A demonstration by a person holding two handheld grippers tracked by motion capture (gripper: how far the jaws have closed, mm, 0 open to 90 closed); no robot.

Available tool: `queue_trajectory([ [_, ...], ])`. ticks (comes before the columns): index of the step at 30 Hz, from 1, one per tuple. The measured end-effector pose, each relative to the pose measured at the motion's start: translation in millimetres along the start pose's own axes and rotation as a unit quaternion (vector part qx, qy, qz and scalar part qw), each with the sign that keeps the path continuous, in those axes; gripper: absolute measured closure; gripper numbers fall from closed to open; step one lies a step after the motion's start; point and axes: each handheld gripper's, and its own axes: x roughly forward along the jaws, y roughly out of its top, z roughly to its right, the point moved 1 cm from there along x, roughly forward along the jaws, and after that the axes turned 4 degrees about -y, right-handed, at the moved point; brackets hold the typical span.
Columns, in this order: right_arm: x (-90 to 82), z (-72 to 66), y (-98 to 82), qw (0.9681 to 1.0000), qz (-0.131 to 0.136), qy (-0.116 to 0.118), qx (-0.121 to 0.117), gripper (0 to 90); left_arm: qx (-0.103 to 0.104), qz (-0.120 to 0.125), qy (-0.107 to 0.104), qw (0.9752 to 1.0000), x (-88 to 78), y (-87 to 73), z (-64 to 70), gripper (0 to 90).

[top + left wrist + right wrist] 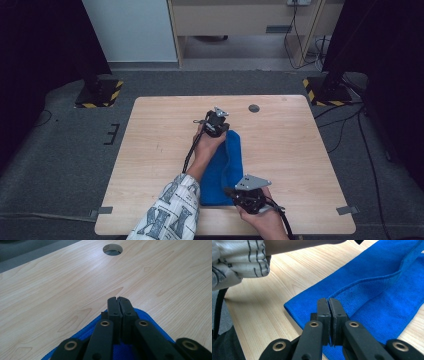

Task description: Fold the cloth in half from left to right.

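Right tool [329,302] closed over blue cloth [374,290]; high view adds table [150,150].

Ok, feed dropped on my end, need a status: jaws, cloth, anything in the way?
Left gripper shut, at blue cloth's far end. Right gripper shut, over near end. Whether either pinches fabric: can't tell. Cloth folded lengthwise on table. Nothing in the way.

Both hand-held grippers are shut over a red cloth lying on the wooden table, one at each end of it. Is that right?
Not quite: the cloth is blue, not red, as the high view shows. The rest holds: the left hand-held gripper and the right hand-held gripper both have their jaws shut, one at each end of the cloth on the wooden table.
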Motion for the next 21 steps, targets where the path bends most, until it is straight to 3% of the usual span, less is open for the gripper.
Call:
queue_trajectory([
  [10, -2.2, -2.6, -4.9, 1.0, -0.008, 0.003, -0.001, 88.1, 0.007, -0.002, -0.006, 1.0, 4.9, 0.6, 6.2, 88.3],
  [15, -3.1, 2.0, -8.1, 0.9999, -0.013, 0.003, 0.001, 88.1, 0.011, -0.008, 0.001, 0.9999, 10.4, 0.1, 6.9, 88.2],
  [21, -3.2, 3.7, -10.9, 0.9998, -0.019, 0.009, -0.001, 88.1, 0.008, -0.014, -0.004, 0.9999, 18.5, -1.9, 9.3, 88.2],
])
